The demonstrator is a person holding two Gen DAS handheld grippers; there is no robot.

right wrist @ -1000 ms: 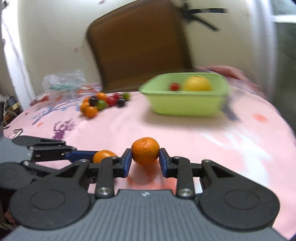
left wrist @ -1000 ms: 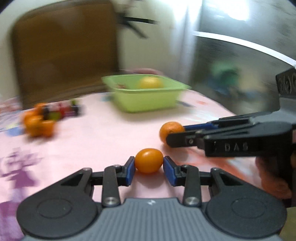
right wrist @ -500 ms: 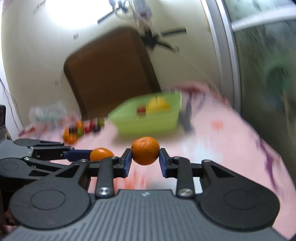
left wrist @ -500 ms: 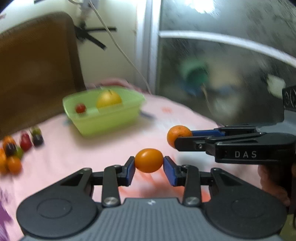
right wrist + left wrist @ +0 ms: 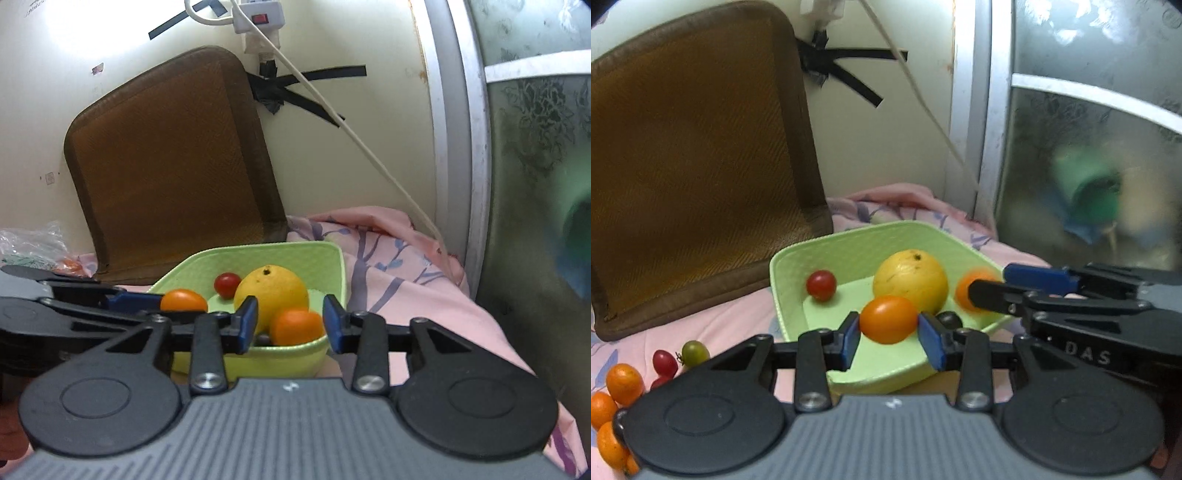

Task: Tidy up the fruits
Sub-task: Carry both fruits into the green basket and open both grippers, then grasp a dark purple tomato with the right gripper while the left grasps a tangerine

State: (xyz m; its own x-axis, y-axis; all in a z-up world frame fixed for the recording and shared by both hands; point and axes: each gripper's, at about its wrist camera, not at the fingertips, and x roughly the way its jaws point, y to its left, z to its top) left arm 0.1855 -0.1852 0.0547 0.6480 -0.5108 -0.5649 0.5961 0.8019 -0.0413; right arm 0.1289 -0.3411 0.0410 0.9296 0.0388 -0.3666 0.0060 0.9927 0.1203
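A pink cloth is spread over the surface, and a brown cushion is propped against the wall behind. On the cloth a green bowl is standing, already holding a large yellow fruit and a red tomato. To its left a loose cluster of small fruits — orange, red and green — is lying on the cloth, not yet gathered.

The step in hand is judged to be the drop into the bowl. The right gripper is being held over the bowl's near edge with its jaws spread apart; a small orange is seen between them without touching either pad, and looks to be falling or resting inside the bowl. The left gripper is being held over the bowl too, clamped on an orange tomato that is gripped at both sides, above the bowl floor.

Next, the left jaws are to be opened so the tomato falls clear of the yellow fruit — then both grippers would be taken back to the cluster for more.
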